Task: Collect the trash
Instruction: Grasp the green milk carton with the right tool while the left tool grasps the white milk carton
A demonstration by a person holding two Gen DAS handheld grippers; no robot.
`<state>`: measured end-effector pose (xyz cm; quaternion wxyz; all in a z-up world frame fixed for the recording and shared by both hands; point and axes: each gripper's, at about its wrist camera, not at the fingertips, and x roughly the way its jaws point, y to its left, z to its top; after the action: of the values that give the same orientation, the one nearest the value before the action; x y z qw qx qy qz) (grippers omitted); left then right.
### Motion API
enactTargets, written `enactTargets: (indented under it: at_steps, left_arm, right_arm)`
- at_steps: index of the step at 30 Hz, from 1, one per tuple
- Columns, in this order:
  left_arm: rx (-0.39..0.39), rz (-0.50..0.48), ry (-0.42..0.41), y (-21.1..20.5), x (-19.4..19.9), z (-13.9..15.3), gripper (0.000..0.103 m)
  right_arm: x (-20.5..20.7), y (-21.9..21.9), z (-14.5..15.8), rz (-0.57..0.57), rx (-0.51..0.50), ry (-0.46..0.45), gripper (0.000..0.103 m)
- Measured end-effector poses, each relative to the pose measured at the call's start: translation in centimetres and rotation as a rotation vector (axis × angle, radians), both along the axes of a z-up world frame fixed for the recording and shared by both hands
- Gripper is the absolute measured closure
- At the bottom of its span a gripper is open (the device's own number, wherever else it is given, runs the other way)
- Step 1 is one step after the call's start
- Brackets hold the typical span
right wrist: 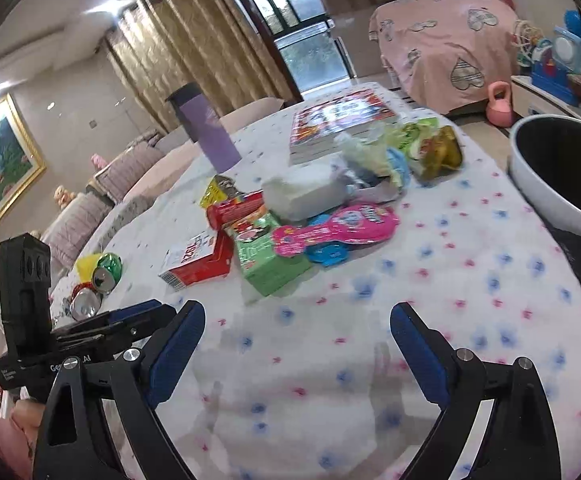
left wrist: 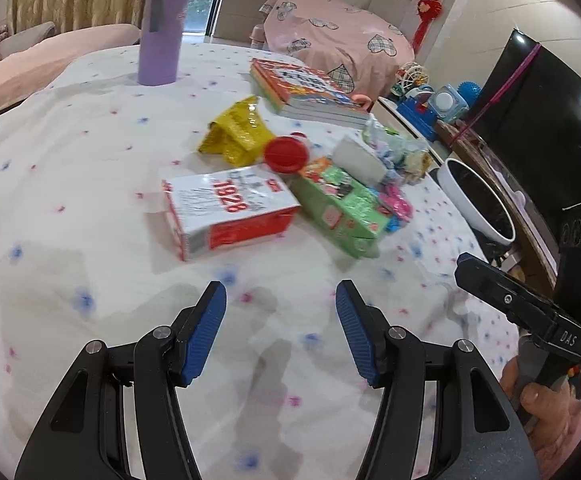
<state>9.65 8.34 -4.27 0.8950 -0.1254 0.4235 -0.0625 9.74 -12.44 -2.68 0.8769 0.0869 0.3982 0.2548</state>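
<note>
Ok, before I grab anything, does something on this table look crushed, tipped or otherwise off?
Yes. Two drink cans lie tipped and dented near the table's left edge. The red-and-white carton and green carton lie flat. Nothing looks spilled on the tablecloth.

Bare flowered tablecloth in front of both spread grippers, trash cluster ahead barring the centre, red-and-white carton touching green carton, purple bottle upright behind, book stack beyond, bin at the table's right edge, crushed cans at the left edge
</note>
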Motion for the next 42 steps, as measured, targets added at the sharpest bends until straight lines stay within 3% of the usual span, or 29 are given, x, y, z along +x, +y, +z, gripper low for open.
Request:
enactTargets:
  at_steps: [8,14,18,25,28,29,30,33,42]
  left_arm:
    - [0.051,-0.051,-0.005,1.4,1.9,0.1,0.028]
    - [0.117,-0.119,-0.002,2.5,4.4,0.3,0.023]
    - [0.168,-0.168,0.008,3.1,6.2,-0.3,0.022]
    - [0.152,-0.268,-0.005,2.9,7.8,-1.1,0.022]
    - [0.172,-0.299,-0.017,2.1,7.8,-1.2,0.022]
    - [0.180,-0.306,-0.019,1.8,7.7,-1.2,0.025]
    - [0.193,-0.318,-0.025,1.5,7.5,-1.2,0.035]
    - [0.228,-0.327,-0.020,0.5,6.9,-1.2,0.046]
    - [0.149,-0.308,-0.006,-1.7,3.4,-0.6,0.052]
  right_arm:
    - [1.0,2.9,-0.7,0.079,-0.028,0.009,0.009]
    - [2.7,4.8,-1.4,0.129,-0.061,0.020,0.014]
    - [3.8,5.5,-1.4,0.148,-0.089,0.007,0.016]
    - [5.5,6.7,-1.7,0.202,-0.163,-0.013,0.020]
    - [5.8,7.2,-1.9,0.218,-0.197,-0.024,0.033]
    - [5.8,7.3,-1.9,0.218,-0.213,-0.028,0.042]
    - [5.8,7.3,-1.9,0.219,-0.230,-0.033,0.048]
    - [5.5,7.3,-2.0,0.224,-0.239,-0.027,0.050]
    - [2.1,3.9,-1.5,0.178,-0.198,0.022,0.052]
